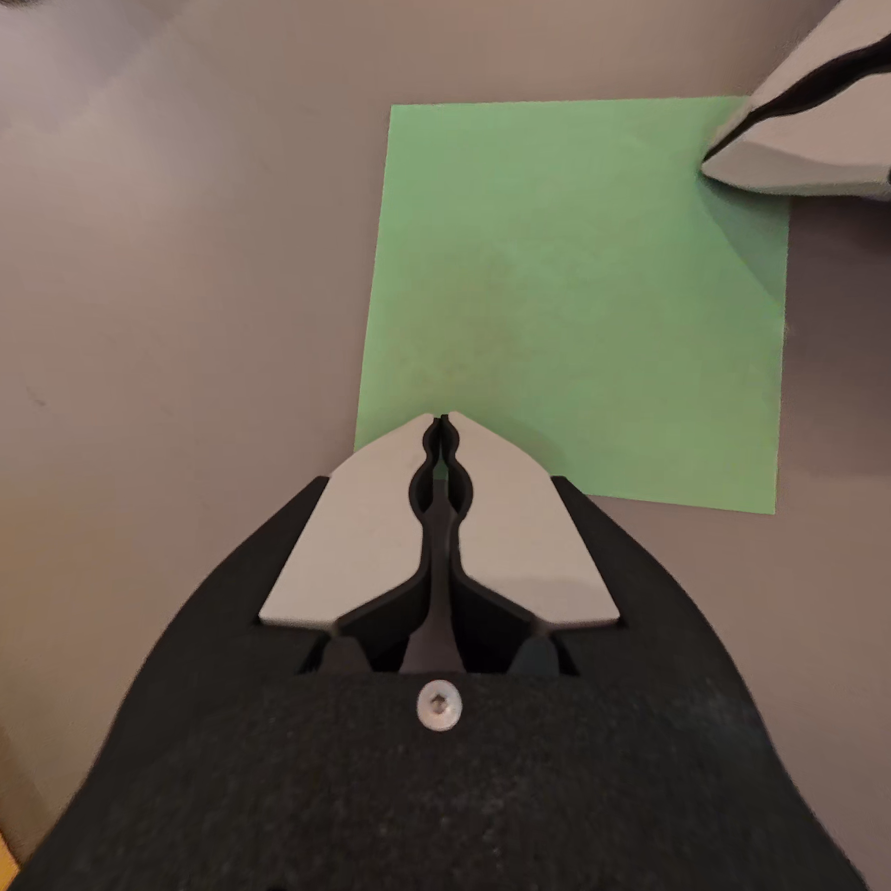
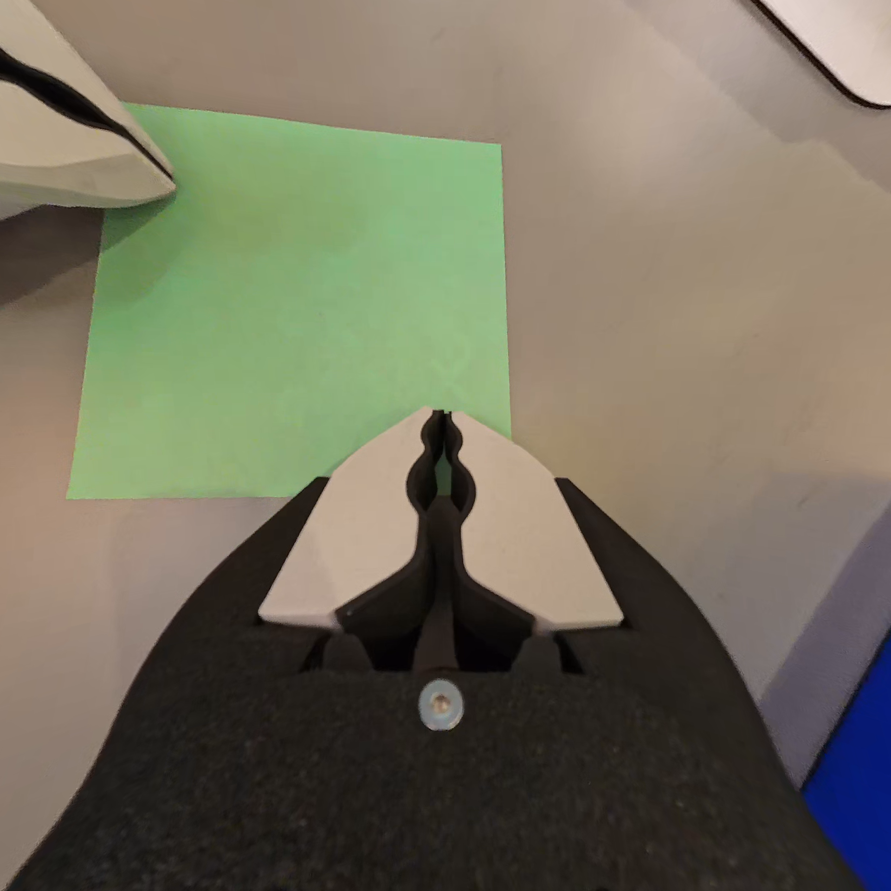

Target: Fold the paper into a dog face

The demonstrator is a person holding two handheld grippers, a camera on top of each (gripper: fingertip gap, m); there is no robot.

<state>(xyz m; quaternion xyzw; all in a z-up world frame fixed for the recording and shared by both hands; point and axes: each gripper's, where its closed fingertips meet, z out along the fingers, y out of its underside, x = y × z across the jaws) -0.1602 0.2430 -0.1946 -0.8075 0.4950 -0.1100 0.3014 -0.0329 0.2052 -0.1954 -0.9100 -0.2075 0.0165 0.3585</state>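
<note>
I see the green paper (image 2: 299,308) flat on the desk (image 2: 675,337). Left gripper (image 1: 441,415) and right gripper (image 2: 442,412) have jaws clenched, each resting over a corner. Risk: uneven pressure skews the sheet.

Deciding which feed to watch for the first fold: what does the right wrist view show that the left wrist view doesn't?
Only the right: a white, dark-edged object at the top corner and a blue surface at lower right. Only the left: a shaded crease near the paper's right edge. Both: the green paper flat on the table, the left gripper and right gripper shut over opposite corners.
</note>
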